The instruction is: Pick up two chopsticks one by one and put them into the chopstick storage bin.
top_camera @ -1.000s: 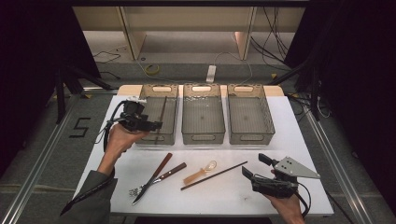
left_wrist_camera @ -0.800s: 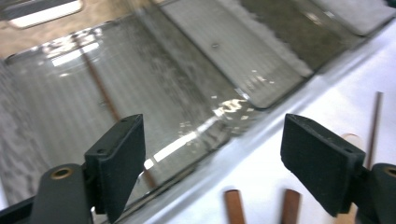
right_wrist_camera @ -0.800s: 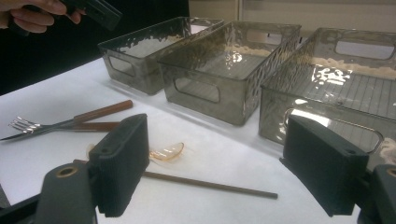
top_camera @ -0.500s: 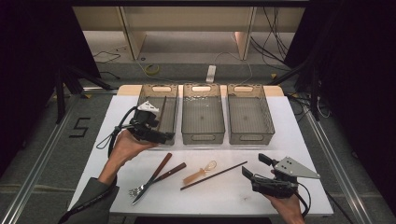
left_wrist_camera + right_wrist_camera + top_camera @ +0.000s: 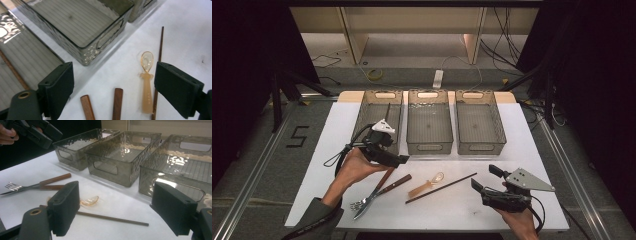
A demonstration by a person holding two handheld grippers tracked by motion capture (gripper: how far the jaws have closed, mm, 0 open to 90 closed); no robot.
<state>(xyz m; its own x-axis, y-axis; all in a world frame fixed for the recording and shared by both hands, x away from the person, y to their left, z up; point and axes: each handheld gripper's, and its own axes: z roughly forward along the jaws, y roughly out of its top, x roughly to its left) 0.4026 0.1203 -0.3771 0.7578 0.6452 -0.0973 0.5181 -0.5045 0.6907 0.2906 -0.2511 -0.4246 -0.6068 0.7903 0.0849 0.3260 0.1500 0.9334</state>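
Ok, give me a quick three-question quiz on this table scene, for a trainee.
1. True or false: the amber spoon lies inside the middle bin.
2. How many clear bins stand on the table?
3. Which lies nearest the right gripper? A) fork B) loose chopstick C) left bin

Key: 1 false, it lies on the table; 2 three; 3 B.

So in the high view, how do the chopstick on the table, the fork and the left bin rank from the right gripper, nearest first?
From the right gripper:
1. Chopstick, just to its left on the table.
2. Fork, farther left, by the person's left forearm.
3. Left bin, at the table's far left side.
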